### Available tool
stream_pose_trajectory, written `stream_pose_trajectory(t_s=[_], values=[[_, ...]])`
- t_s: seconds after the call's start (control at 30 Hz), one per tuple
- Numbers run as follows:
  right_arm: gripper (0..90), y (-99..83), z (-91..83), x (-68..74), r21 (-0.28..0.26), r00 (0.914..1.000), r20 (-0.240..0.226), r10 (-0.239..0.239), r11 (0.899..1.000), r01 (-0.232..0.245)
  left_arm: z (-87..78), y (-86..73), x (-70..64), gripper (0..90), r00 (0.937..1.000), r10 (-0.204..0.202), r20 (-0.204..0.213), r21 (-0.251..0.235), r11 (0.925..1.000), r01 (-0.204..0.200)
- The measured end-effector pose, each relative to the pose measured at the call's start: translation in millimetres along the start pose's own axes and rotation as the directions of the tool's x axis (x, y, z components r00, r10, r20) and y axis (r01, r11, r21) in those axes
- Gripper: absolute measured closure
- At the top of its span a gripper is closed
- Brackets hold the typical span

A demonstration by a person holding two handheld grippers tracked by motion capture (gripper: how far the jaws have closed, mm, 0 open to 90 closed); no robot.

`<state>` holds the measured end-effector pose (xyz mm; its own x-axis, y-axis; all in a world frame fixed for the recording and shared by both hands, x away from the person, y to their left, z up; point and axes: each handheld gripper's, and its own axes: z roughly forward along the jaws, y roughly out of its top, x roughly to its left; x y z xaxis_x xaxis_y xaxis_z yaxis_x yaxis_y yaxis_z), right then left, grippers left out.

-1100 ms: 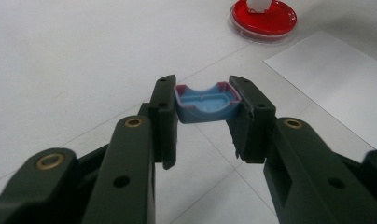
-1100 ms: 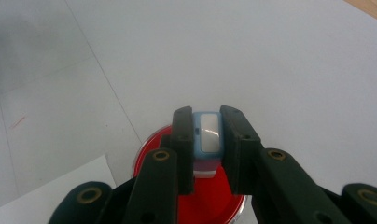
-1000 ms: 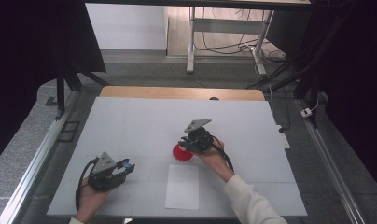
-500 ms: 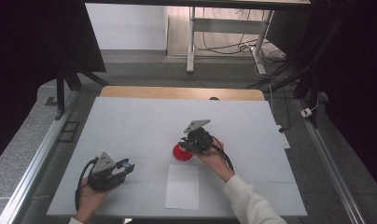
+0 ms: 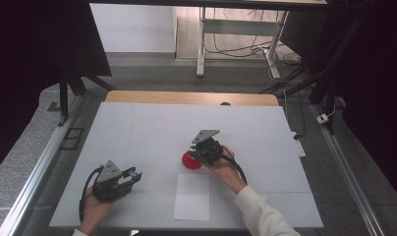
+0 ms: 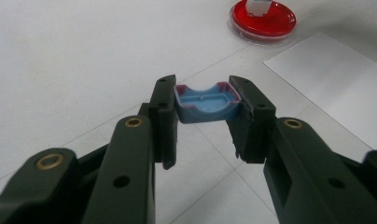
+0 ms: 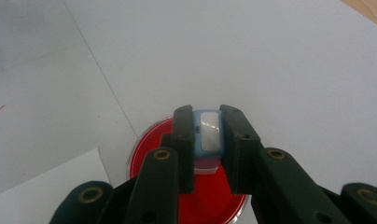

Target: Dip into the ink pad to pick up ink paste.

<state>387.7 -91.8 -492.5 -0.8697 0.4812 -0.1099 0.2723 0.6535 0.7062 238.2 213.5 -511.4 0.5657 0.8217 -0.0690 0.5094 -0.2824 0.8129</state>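
Landmark: I take the red dish [image 5: 190,161] as my reference — a shallow round dish on the white table [image 5: 137,128], seen again in the left gripper view [image 6: 262,19] and the right gripper view [image 7: 210,196].
Right gripper [image 5: 204,150]: it sits at the dish's right edge; in its own view [image 7: 208,140] my jaws are closed on a small pale-blue block with a white face [image 7: 208,135], held directly over the dish.
Left gripper [image 5: 122,178]: well apart from the dish, toward the near left of the table; in its own view [image 6: 204,105] my jaws are pinched on a blue cap with a pink rim [image 6: 205,103] — held clear above the table.
White paper sheet [image 5: 192,195]: it lies flat just on the near side of the dish.
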Motion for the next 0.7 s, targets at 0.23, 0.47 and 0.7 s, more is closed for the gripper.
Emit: stream_pose_trajectory(t_s=[0.23, 0.47, 0.7], values=[[75.5, -2.0, -0.4, -2.9, -0.003, 0.9997, -0.016, 0.021, 1.0, -0.021, -0.3, 0.3, -0.6, 64.2, 1.0, 0.0, -0.001, -0.002, 1.0, 0.0], [75.6, -3.6, -0.6, -2.2, -0.009, 0.9998, -0.012, 0.018, 1.0, -0.018, -0.8, 0.5, -0.5, 64.2, 1.0, -0.003, -0.003, -0.004, 1.0, 0.003], [75.7, -4.3, -0.6, 1.4, -0.011, 0.9999, 0.007, -0.009, 1.0, 0.009, -0.5, 0.5, -0.9, 64.2, 1.0, -0.003, -0.004, -0.004, 1.0, 0.003]])
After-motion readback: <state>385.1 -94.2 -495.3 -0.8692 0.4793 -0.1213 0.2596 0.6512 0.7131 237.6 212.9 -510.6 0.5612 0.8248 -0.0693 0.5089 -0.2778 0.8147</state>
